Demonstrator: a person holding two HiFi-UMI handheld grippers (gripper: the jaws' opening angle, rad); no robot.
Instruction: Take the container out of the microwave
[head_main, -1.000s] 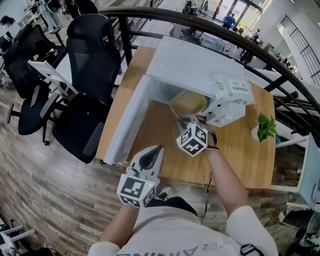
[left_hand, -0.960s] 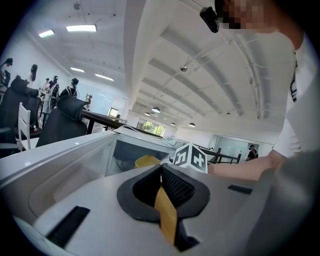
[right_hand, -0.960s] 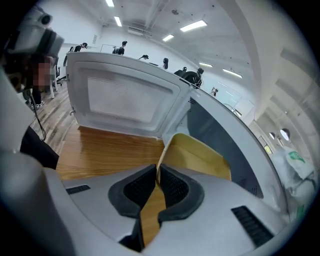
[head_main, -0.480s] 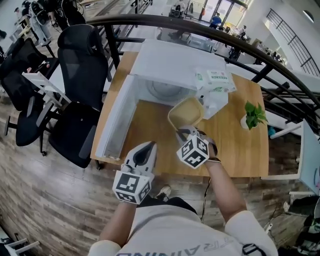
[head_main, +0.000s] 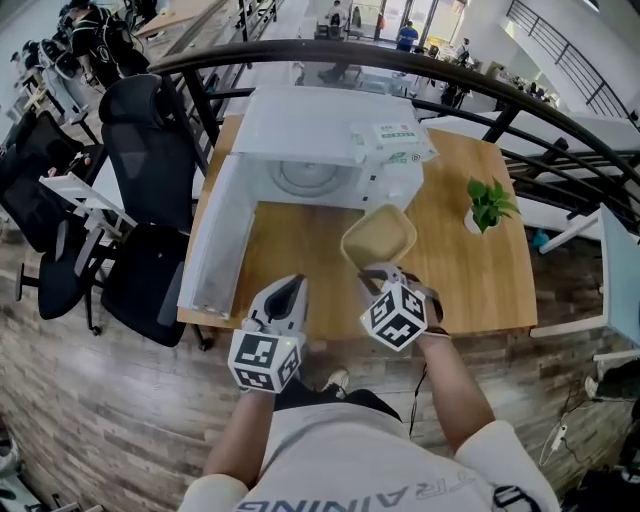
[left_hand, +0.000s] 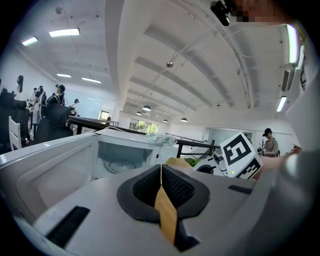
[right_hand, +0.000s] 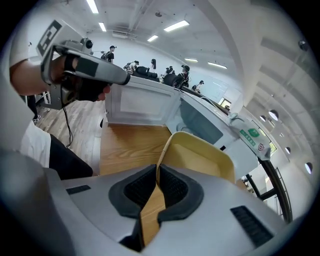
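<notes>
Just in front of the microwave (head_main: 320, 150), clear of its open cavity and over the worktop (head_main: 480, 290), the yellow container (head_main: 378, 235) hung from my right tongs (right_hand: 156, 172), which were clenched on its near wall at the rim. My left tongs (left_hand: 161, 170) were pressed together on nothing, farther from the microwave, near its swung-out door (head_main: 215, 240). I judged the container light and seemingly empty, thin-walled and a bit slick, so a one-sided pinch could let it tilt. The rim's straight middle seemed the best hold.
</notes>
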